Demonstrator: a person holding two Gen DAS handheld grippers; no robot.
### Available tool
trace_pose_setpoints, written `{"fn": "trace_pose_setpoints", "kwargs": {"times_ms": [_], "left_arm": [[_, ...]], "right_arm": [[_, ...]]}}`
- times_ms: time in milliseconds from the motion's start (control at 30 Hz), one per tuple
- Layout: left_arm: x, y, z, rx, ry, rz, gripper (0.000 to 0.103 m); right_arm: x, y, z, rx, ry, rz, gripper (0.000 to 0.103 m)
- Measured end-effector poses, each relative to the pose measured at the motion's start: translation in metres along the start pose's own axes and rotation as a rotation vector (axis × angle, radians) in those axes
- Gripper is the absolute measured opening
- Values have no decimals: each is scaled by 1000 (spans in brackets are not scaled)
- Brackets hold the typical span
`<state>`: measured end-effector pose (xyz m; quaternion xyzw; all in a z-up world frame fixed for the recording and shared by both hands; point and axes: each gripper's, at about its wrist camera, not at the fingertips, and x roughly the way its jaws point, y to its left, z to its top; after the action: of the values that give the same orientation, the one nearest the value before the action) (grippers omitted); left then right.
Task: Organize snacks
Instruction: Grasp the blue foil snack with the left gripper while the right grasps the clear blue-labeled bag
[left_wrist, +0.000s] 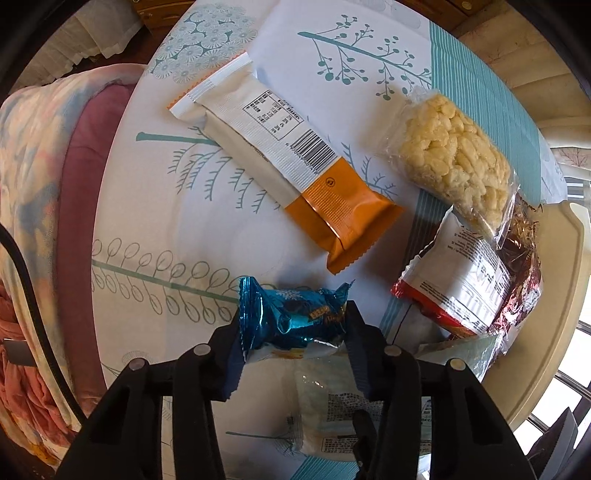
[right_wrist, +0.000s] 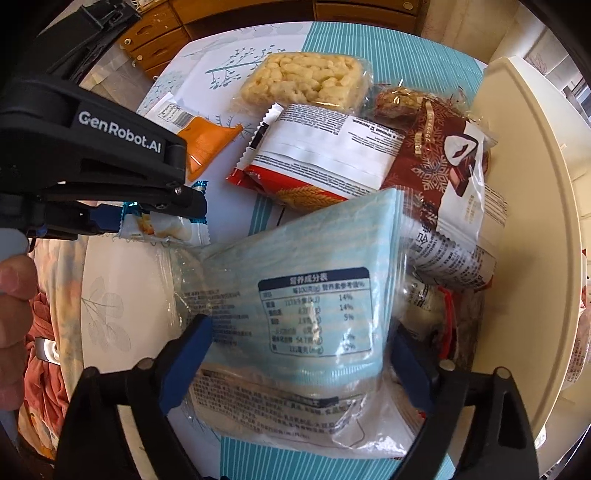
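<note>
Two fisheye views look down on a table (left_wrist: 155, 229) under a white cloth printed with teal plants.

In the left wrist view, the left hand-held gripper (left_wrist: 291, 325) sits at 6 o'clock, its jaws drawn in tight on a small blue candy (left_wrist: 291, 314), pads pressing both sides of the shiny wrapper. Above it, at the centre, a long white and orange bar (left_wrist: 280, 155) lies slanted on the cloth. At 2 o'clock lies a clear-wrapped rice cake (left_wrist: 454, 162), and at 4 o'clock a red and white pack (left_wrist: 454, 288) leans on a cream tray (left_wrist: 554, 295). This view alone shows the full bar and the pink bedding (left_wrist: 74, 184) at 9 o'clock.

In the right wrist view, the right hand-held gripper (right_wrist: 299, 354) at 6 o'clock stands wide, its blue pads on either side of a pale blue packet (right_wrist: 295, 295) with a nutrition table printed on it. Whether the pads press it cannot be told. The left hand-held gripper (right_wrist: 166, 218) enters at 9 o'clock with the candy (right_wrist: 166, 225) pinched at its tip, and a person's fingers (right_wrist: 14, 295) show at the left edge. This view alone shows a dark red snowflake wrapper (right_wrist: 443, 166) at 2 o'clock in the heap, the rice cake (right_wrist: 306, 77) at 12 o'clock, and wooden drawers (right_wrist: 155, 40) at 11 o'clock. The tray (right_wrist: 535, 221) curves along the right side, with several snacks piled over its rim.
</note>
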<state>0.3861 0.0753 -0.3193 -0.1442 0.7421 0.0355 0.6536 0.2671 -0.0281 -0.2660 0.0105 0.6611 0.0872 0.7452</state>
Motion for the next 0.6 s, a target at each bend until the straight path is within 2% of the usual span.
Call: {"fn": "trace_pose_setpoints", "kwargs": {"times_ms": [300,600], "left_arm": [[-9,20,-21,-4,-16,15,42],[-29,31,-44,5,-47,-2,42]], "right_arm": [[-12,-5,-2,11,2,42,58],[-33,2,-11,6,-24,64,40]]}}
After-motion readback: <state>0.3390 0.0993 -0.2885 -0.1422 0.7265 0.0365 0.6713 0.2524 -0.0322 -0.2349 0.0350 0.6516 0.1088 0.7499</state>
